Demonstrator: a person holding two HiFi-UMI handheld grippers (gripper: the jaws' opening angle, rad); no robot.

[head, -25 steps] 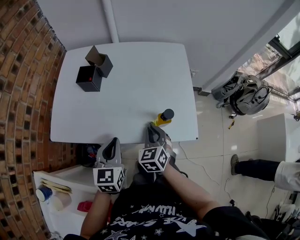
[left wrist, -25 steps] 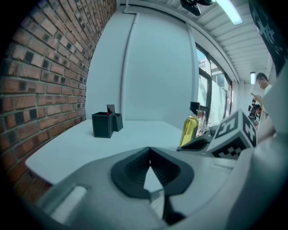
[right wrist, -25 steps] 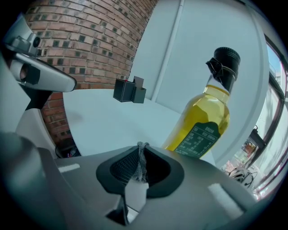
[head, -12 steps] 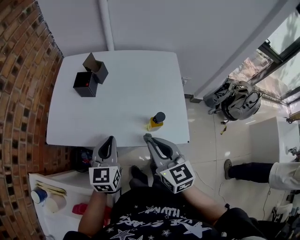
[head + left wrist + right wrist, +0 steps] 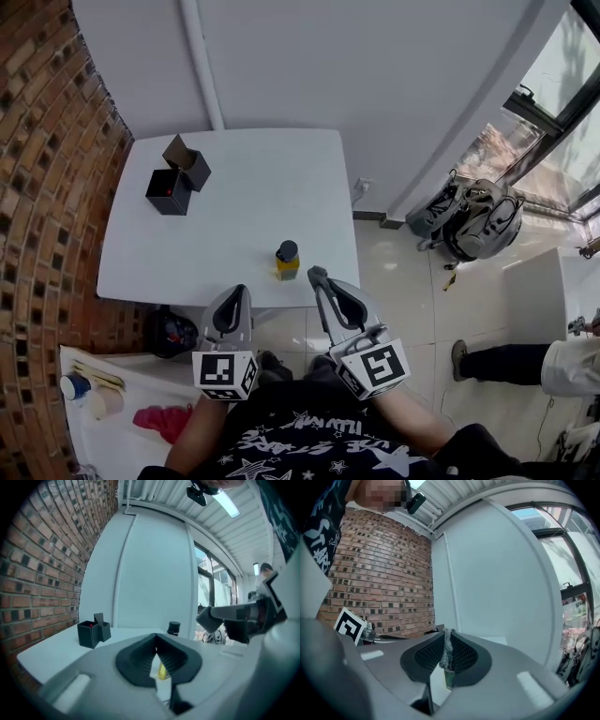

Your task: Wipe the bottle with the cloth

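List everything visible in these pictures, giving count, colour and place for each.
table: one, white, against the wall, next to the brickwork.
bottle: one, yellow with a black cap, upright near the table's front edge.
boxes: two, black, touching, at the table's far left.
backpack: one, grey, on the floor at right.
red fabric: one, on the white unit at lower left.
bystander: one, dark trousers, at far right.
cloth: one, grey, pinched between the right gripper's jaws.
left gripper: one, grey, jaws together, empty.
right gripper: one, grey, shut on the cloth.
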